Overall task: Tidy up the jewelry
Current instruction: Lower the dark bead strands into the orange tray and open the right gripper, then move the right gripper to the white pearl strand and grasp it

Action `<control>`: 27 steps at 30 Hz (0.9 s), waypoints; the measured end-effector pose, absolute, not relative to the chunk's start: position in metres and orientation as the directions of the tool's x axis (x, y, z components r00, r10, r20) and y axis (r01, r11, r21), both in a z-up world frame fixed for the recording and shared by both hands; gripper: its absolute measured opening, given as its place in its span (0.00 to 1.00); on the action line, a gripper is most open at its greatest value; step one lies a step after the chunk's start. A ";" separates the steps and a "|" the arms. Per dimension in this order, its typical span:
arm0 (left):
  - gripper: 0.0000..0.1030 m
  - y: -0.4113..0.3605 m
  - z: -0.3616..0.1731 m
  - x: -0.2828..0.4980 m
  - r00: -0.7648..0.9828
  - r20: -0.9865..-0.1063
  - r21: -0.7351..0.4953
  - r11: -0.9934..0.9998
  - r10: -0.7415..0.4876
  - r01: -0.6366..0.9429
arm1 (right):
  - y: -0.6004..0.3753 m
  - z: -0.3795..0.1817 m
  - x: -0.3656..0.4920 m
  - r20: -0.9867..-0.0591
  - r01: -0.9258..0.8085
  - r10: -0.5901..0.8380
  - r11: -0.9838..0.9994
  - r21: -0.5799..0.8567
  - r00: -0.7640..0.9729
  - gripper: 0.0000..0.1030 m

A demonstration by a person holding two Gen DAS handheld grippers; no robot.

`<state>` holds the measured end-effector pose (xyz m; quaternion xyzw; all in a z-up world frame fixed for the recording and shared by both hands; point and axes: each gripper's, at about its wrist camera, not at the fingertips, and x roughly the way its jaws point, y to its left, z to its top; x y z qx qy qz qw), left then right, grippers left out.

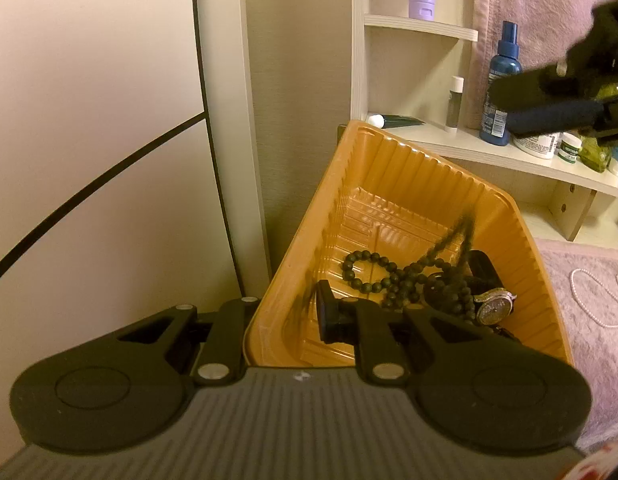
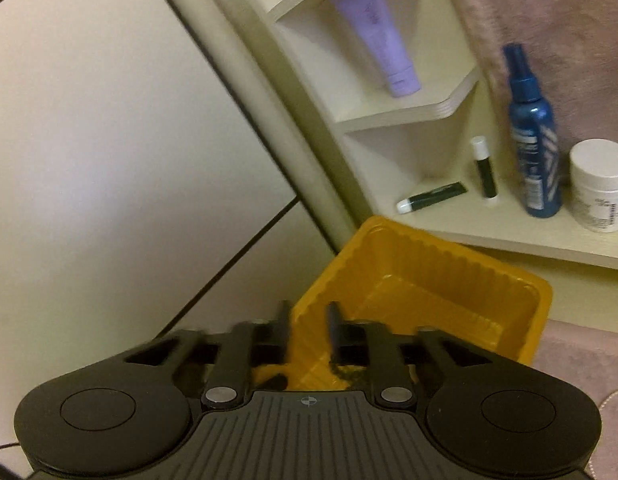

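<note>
An orange plastic tray (image 1: 389,184) sits tilted against the wall. It holds black bead strands (image 1: 393,276) and a silver watch (image 1: 493,307). My left gripper (image 1: 283,312) is shut on the tray's near left rim, one finger (image 1: 323,312) inside the tray. A blurred bead strand (image 1: 465,232) hangs into the tray from above. My right gripper (image 2: 309,330) is open above the tray (image 2: 429,280); its body shows in the left wrist view (image 1: 569,96). Dark beads (image 2: 347,374) lie below its fingers. A pearl necklace (image 1: 597,300) lies on the pink cloth to the right.
A white corner shelf (image 2: 469,220) behind the tray carries a blue spray bottle (image 2: 533,136), a white jar (image 2: 599,184), two small dark tubes (image 2: 431,196) and a purple tube (image 2: 379,36). Pink fleece (image 1: 589,272) covers the surface at right. A white panel (image 1: 89,120) is at left.
</note>
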<state>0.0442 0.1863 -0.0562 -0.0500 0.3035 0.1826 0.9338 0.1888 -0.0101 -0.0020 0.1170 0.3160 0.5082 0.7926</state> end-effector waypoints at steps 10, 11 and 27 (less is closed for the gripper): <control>0.15 0.185 -0.058 0.045 0.748 -0.586 0.023 0.928 0.313 -0.371 | -0.033 -0.001 0.192 -0.388 -0.696 0.861 0.499 0.517 0.328 0.41; 0.15 0.185 -0.058 0.045 0.748 -0.586 0.023 0.928 0.313 -0.371 | -0.035 -0.003 0.193 -0.393 -0.689 0.858 0.504 0.521 0.330 0.41; 0.15 0.185 -0.059 0.047 0.744 -0.590 0.030 0.929 0.314 -0.369 | -0.134 -0.064 0.174 -0.500 -0.519 0.734 0.679 0.519 0.460 0.47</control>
